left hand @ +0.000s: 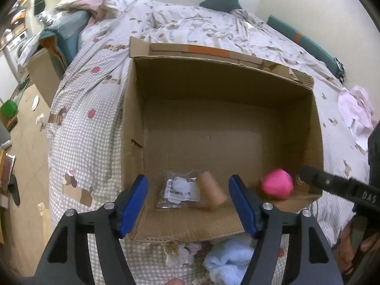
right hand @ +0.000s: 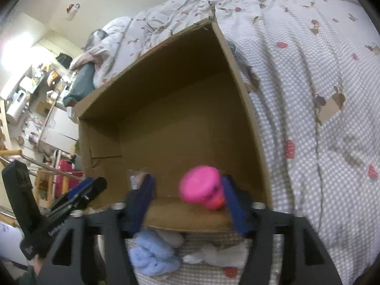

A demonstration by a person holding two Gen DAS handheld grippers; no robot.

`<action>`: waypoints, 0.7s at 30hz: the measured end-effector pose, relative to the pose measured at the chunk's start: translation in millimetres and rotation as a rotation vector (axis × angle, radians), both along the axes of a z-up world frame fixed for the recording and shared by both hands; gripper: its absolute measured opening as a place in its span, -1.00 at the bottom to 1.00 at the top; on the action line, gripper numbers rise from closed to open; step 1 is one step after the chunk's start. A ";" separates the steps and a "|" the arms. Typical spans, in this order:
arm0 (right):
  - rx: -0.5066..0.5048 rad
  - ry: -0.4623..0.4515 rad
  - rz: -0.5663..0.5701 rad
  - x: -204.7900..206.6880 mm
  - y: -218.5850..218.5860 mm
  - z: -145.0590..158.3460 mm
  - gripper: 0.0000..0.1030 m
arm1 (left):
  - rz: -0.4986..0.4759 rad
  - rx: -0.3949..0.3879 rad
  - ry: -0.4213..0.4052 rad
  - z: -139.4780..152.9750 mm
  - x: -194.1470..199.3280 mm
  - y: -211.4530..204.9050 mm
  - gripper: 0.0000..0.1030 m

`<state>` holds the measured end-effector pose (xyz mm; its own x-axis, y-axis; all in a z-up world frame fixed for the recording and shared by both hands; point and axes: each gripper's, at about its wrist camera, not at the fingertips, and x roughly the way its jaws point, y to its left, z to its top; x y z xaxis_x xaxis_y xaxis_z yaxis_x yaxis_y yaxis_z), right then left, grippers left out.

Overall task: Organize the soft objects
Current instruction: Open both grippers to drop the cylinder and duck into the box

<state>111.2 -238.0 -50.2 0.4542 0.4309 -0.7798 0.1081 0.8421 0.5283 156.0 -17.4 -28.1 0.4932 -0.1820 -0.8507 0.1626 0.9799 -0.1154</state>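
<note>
An open cardboard box [left hand: 315, 123] stands on the bed and also shows in the right wrist view [right hand: 242, 87]. A bright pink soft toy [left hand: 277, 186] is over the box's near right corner; in the right wrist view it [right hand: 201, 187] is blurred between the blue fingers, against the right one. My right gripper [right hand: 187, 201] is open. My left gripper [left hand: 188, 204] is open and empty over the box's near wall. A light blue fluffy cloth [left hand: 228, 261] lies on the bed in front of the box, also in the right wrist view [right hand: 152, 251].
Inside the box lie a clear plastic bag with a label [left hand: 180, 190] and a tan cardboard tube [left hand: 212, 190]. A pink-white cloth [left hand: 356, 111] lies on the checked bedspread [left hand: 83, 123] to the right. White soft items [right hand: 225, 254] lie by the blue cloth.
</note>
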 end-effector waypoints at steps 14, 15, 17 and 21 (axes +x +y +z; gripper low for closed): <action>-0.112 -0.158 -0.001 -3.5 9.6 31.8 1.00 | 0.018 0.046 -0.121 22.7 -12.5 0.9 0.97; -0.112 -0.158 -0.002 -3.8 8.9 31.7 1.00 | 0.018 0.047 -0.121 23.2 -13.3 1.4 0.97; -0.106 -0.150 -0.004 -3.2 8.9 30.4 1.00 | 0.021 0.058 -0.116 23.0 -14.6 1.6 0.97; -0.116 -0.146 -0.003 -7.5 7.8 30.8 1.00 | 0.028 0.062 -0.102 22.2 -17.9 4.4 0.97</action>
<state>103.7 -230.2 -19.4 0.5674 0.3409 -0.7496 0.0394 0.8980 0.4382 138.1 -13.1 -6.0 0.5821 -0.1154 -0.8049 0.1429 0.9890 -0.0384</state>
